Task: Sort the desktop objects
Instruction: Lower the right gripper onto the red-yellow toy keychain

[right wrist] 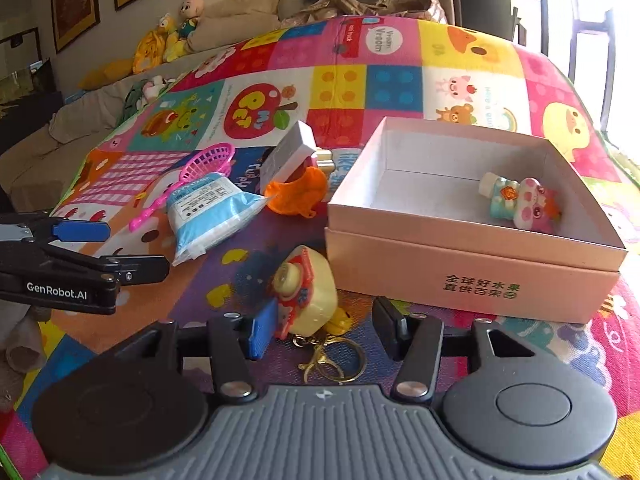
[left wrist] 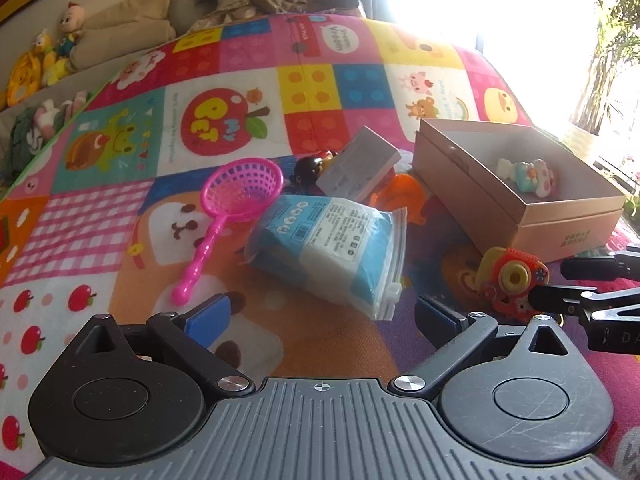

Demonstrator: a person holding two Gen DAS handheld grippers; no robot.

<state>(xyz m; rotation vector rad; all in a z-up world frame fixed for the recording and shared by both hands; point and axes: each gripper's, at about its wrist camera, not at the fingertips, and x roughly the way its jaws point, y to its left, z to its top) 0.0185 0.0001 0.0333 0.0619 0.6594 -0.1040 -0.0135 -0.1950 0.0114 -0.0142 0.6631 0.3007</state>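
My right gripper (right wrist: 326,330) stands open around a yellow and red toy camera keychain (right wrist: 310,294) lying on the play mat. Its blue left pad (right wrist: 262,332) is right against the toy, while the right pad stands apart. The toy camera (left wrist: 512,280) also shows in the left wrist view, with the right gripper (left wrist: 550,284) beside it. My left gripper (left wrist: 322,316) is wide open with nothing in it, just short of a blue and white packet (left wrist: 328,248). A pink cardboard box (right wrist: 460,276) holds a pastel toy figure (right wrist: 520,204).
A pink toy strainer (left wrist: 240,192), a grey box (left wrist: 360,168), a black toy (left wrist: 308,168) and an orange plastic piece (left wrist: 404,196) lie in a cluster beyond the packet. The colourful mat (left wrist: 320,88) stretches behind them. Plush toys (left wrist: 48,56) and cushions line the far left.
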